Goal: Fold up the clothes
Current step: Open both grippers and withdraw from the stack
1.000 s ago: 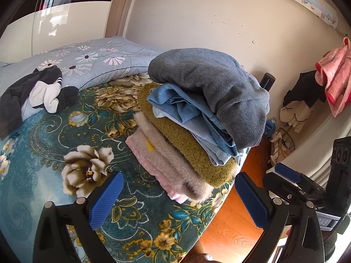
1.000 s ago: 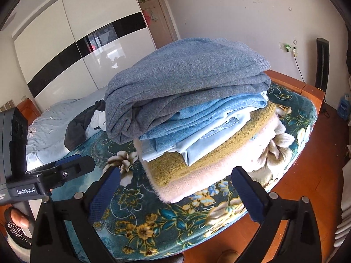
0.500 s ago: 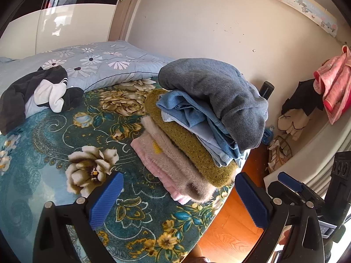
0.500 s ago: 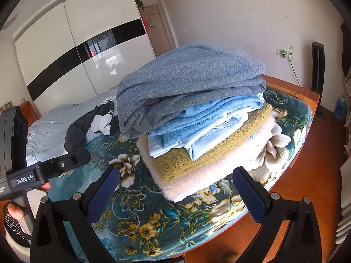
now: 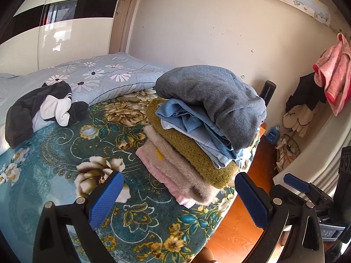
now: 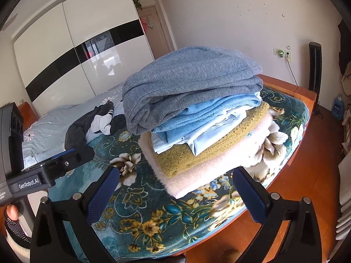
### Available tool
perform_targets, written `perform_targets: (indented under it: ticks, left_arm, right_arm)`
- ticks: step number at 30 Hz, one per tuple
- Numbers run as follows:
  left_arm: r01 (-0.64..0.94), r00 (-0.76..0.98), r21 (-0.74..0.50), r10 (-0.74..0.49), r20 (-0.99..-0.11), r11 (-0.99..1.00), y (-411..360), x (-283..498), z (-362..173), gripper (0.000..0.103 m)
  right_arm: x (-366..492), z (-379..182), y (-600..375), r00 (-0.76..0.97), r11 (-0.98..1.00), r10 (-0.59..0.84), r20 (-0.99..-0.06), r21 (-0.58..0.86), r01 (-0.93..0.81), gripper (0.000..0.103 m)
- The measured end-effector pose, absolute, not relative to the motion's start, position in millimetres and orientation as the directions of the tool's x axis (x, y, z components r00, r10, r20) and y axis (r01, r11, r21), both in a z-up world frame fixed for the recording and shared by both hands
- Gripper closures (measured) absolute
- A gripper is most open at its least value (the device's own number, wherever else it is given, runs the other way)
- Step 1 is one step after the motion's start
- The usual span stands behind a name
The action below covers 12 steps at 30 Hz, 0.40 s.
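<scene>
The bed with the teal flower-pattern blanket (image 5: 54, 153) carries everything. At its foot corner stands a stack of folded clothes (image 5: 204, 131): a grey-blue knit sweater (image 6: 190, 83) on top, then light blue pieces, an olive one, and a pink fluffy one at the bottom. The only unfolded thing is the crumpled black and white garment (image 5: 43, 107), lying far ahead to the left, near the pale blue daisy quilt (image 5: 98, 76). The left gripper (image 5: 177, 199) is judged nearer to it; the stack is between it and the right gripper (image 6: 175, 192). Both jaws stand wide apart and hold nothing.
</scene>
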<state>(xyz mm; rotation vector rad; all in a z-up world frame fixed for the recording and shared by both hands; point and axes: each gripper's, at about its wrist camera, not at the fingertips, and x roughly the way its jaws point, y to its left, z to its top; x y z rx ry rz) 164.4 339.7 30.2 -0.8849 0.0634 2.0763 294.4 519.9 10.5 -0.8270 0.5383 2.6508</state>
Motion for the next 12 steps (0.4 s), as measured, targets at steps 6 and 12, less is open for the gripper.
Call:
perform_targets:
  ticks: [6, 12]
  left_arm:
    - [-0.717, -0.400, -0.267, 0.694, -0.599, -0.644, 335.1, 167.9, 30.9, 0.000]
    - [-0.709, -0.454, -0.211, 0.664, -0.595, -0.673, 332.2, 173.0, 33.5, 0.000]
  right_arm:
    - [297.8, 11.7, 517.9, -0.776, -0.873, 0.189, -0.602, 0.259, -0.413, 0.000]
    - [298.4, 12.2, 512.0, -0.771, -0.878, 0.186, -0.609, 0.250, -0.409, 0.000]
